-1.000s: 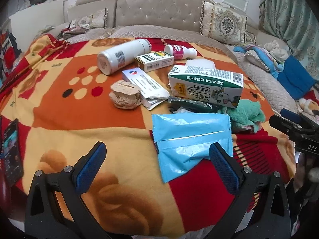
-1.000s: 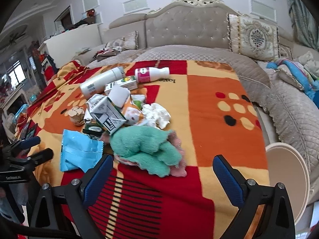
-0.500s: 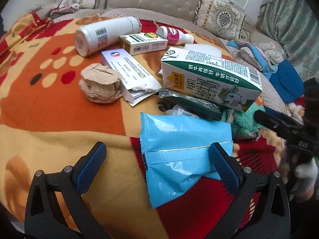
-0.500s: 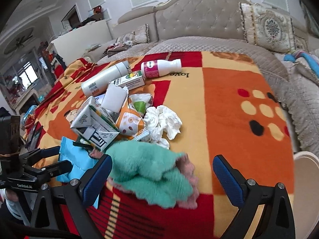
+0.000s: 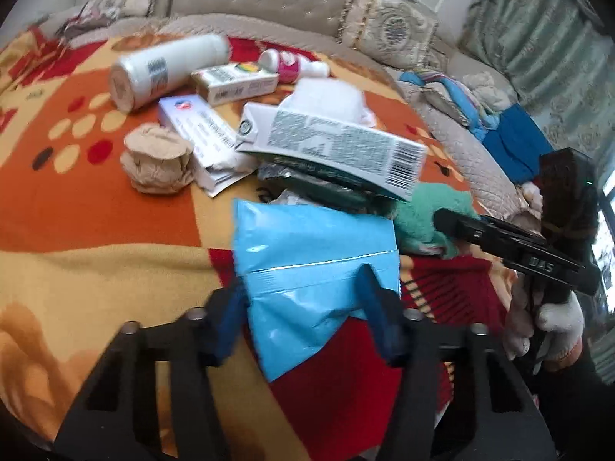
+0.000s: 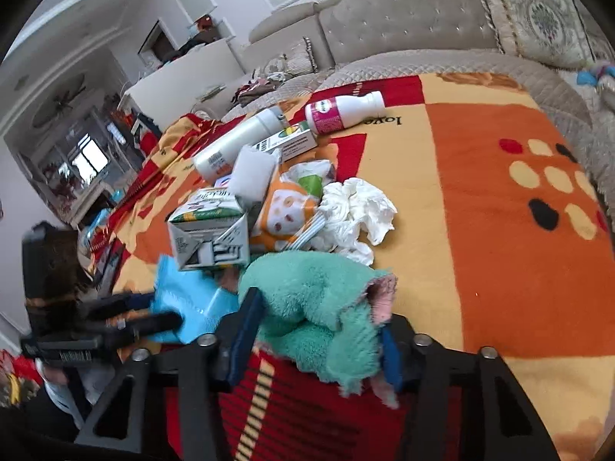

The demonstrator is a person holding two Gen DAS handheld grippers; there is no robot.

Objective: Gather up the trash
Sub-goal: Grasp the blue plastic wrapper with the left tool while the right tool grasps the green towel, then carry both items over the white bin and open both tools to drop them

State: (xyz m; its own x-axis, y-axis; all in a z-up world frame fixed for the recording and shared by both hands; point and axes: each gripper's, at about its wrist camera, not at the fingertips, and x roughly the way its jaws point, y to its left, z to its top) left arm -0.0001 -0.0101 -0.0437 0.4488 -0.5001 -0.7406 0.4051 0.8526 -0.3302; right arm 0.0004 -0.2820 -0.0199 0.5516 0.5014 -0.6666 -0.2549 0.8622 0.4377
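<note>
Trash is heaped on a fleecy blanket [image 5: 96,207] of orange, red and cream blocks, spread over a quilted beige sofa [image 6: 403,27]. Nearest the left gripper [image 5: 303,311] lies a flat, glossy blue plastic pouch [image 5: 307,253] with a pale seam line across it; the jaws are closing, and the pouch's lower part is seen between the blue pads, which stand at its two edges. Whether the pads already press the film cannot be told, as they are blurred. Behind the pouch a rectangular milk carton [image 5: 334,146] of printed card is tilted over a dark crinkled wrapper [image 5: 307,180]. Further back are a crumpled ball of brown paper [image 5: 157,163], a flattened white card box [image 5: 203,134], a smooth white cylindrical bottle [image 5: 165,69], a small oblong box [image 5: 234,82] and a small bottle with a pink label [image 5: 292,67].

The right gripper [image 6: 319,330] is closing around a fluffy green towel [image 6: 319,303] with a pink underside, bunched in soft folds; the cloth fills the gap between the blue pads and appears touched on both sides. Beside the towel lie a crumpled white tissue [image 6: 353,211] and an orange printed snack bag [image 6: 284,215]. A white knitted glove [image 5: 553,326] is seen on the hand holding the right gripper in the left wrist view.
</note>
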